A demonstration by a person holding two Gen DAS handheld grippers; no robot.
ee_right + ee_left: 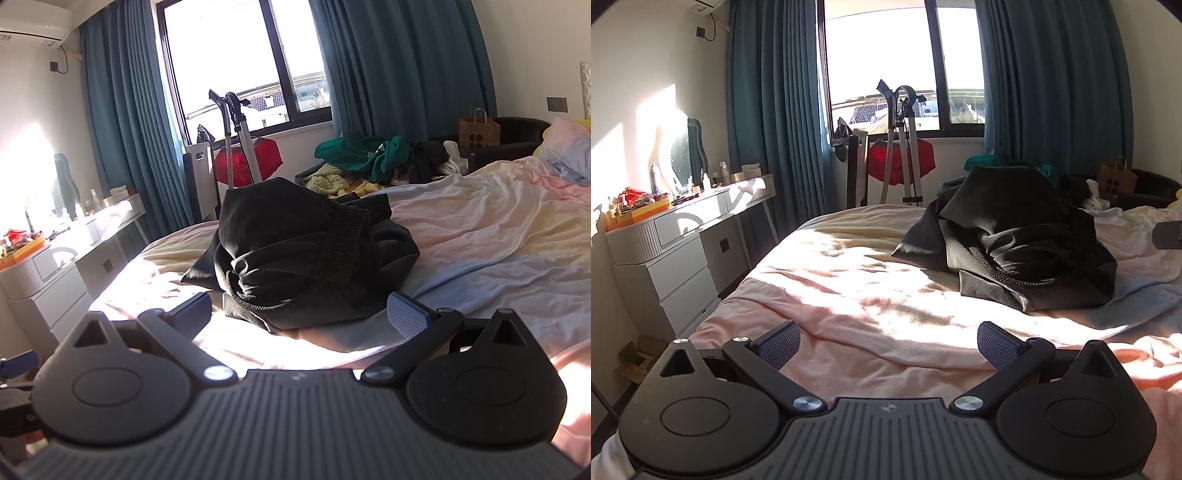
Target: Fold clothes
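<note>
A crumpled black garment (1015, 236) with an elastic waistband and a drawcord lies in a heap on the bed (849, 288), ahead and to the right in the left wrist view. In the right wrist view the same black garment (306, 254) sits straight ahead, close to the fingers. My left gripper (888, 347) is open over the pink sheet, short of the heap, with nothing between its pads. My right gripper (299, 314) is also open, its pads flanking the near edge of the garment without touching it.
A white dresser (679, 243) with bottles and a mirror stands left of the bed. A garment steamer (905, 147) and teal curtains (768, 110) stand by the window. A pile of green and yellow clothes (362, 162) and a paper bag (478, 129) lie beyond the bed (480, 229).
</note>
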